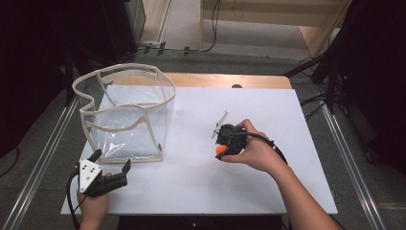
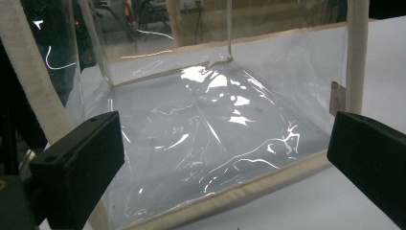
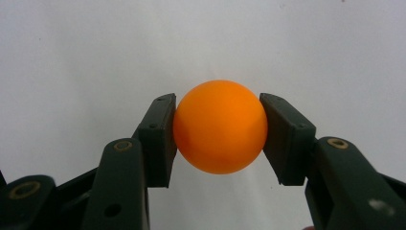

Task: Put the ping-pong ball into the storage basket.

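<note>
With the right tool point(image 3: 219, 127) clamped on the orange ball point(image 3: 219, 126) and the left tool point(image 1: 111, 168) spread apart beside the clear bag point(image 1: 125, 112), the carry step appears in hand, and the next move likely calls for lifting the ball over the bag's rim.

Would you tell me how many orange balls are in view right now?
1. The orange ball is clamped between the jaws of the right gripper, above the white table. The clear bag beside the open left gripper looks empty.

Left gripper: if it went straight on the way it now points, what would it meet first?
Probably the clear bag: the open left gripper faces its near transparent wall above the cream bottom seam; the remaining gap is unclear.
</note>
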Available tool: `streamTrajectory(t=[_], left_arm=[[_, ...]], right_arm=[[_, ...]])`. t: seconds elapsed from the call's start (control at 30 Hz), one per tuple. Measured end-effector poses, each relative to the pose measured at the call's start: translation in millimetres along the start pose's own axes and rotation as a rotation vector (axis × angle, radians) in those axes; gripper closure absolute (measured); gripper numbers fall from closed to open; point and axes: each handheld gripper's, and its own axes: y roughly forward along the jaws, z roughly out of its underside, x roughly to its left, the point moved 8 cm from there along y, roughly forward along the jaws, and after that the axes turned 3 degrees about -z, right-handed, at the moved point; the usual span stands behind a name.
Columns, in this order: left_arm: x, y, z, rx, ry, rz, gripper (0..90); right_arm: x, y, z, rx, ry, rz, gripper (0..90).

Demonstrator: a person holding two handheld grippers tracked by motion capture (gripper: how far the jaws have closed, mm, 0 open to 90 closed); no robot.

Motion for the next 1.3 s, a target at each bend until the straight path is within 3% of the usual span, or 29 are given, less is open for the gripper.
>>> streamTrajectory(t=[0.53, 1.3], left_arm=[[-0.2, -0.1, -0.1, -0.002, 0.000, 0.002, 0.0], [-0.1, -0.1, -0.2, -0.001, 0.000, 0.004, 0.0]], right_arm=[[6.3, 3.4, -21.5, 0.005, -0.041, -0.012, 48.1], [11.7, 4.7, -45.7, 0.000, -0.060, -0.028, 48.1]])
